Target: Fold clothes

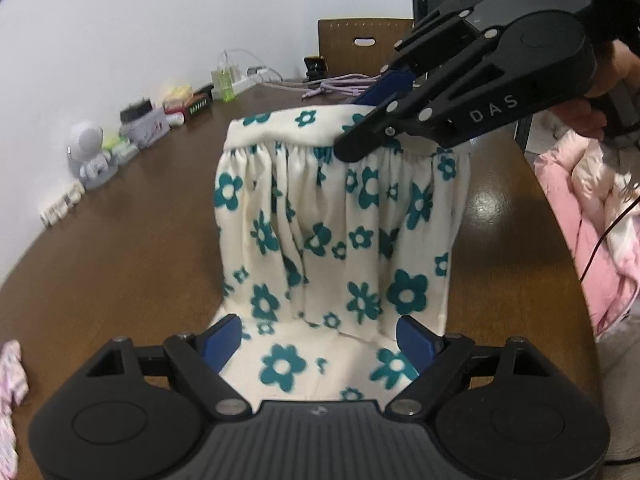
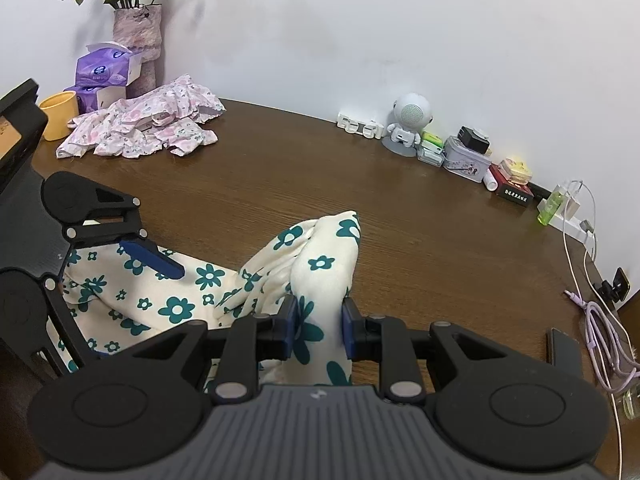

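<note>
A cream garment with teal flowers [image 1: 340, 216] hangs lifted by its gathered waistband above the brown table [image 1: 120, 240]. My right gripper [image 1: 366, 114] is shut on the waistband and holds it up; in the right wrist view the cloth [image 2: 320, 280] is pinched between its blue pads [image 2: 290, 320]. My left gripper [image 1: 320, 340] is open, its blue pads [image 1: 222, 340] either side of the garment's lower part lying on the table. The left gripper also shows in the right wrist view [image 2: 152, 258], over the cloth.
A pink floral garment [image 2: 148, 124] lies crumpled at the far side by a yellow cup [image 2: 60, 114], tissue packs [image 2: 106, 70] and a vase [image 2: 138, 40]. A robot figurine [image 2: 408, 124], tins, a charger and cables [image 2: 600, 320] line the wall. Pink bedding [image 1: 600, 220] lies beside the table.
</note>
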Motion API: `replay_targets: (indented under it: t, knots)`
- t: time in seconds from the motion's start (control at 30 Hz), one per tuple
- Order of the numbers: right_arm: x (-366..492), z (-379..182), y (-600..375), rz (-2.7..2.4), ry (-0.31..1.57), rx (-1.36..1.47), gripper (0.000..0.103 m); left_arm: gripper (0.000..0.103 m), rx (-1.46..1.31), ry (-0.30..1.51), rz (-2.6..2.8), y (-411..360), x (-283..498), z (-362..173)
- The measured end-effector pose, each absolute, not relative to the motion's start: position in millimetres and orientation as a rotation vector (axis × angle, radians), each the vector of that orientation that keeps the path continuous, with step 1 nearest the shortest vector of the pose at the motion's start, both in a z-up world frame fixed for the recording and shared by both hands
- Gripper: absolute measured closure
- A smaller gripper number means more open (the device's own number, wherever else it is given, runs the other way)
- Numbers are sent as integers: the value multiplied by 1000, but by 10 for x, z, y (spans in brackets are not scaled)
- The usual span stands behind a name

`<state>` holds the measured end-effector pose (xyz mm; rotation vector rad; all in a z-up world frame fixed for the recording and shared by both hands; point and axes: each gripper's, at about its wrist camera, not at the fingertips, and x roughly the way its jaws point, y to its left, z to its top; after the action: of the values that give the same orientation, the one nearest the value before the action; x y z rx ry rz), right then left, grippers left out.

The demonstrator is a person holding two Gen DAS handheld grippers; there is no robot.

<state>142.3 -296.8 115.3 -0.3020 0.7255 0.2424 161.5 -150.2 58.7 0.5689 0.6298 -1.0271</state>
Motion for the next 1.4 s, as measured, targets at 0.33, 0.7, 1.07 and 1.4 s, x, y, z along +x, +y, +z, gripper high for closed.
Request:
replay_targets:
  t: [0.33, 0.7, 1.07, 1.4]
  knots:
    - [1421, 1163, -2899, 222, 721, -313, 81, 19, 512, 628, -1089, -1582, 1783, 379]
    - [1461, 1105, -2885, 186, 738, -319, 81, 18, 432, 754, -1012, -1536, 1944, 401]
    - [1486, 1052, -2916, 184, 727, -305, 81, 18, 434, 712, -1043, -1550, 1869, 362]
    - [1466, 1044, -2876, 183, 717, -326, 81, 18, 462, 686, -1058, -1696, 1849, 213]
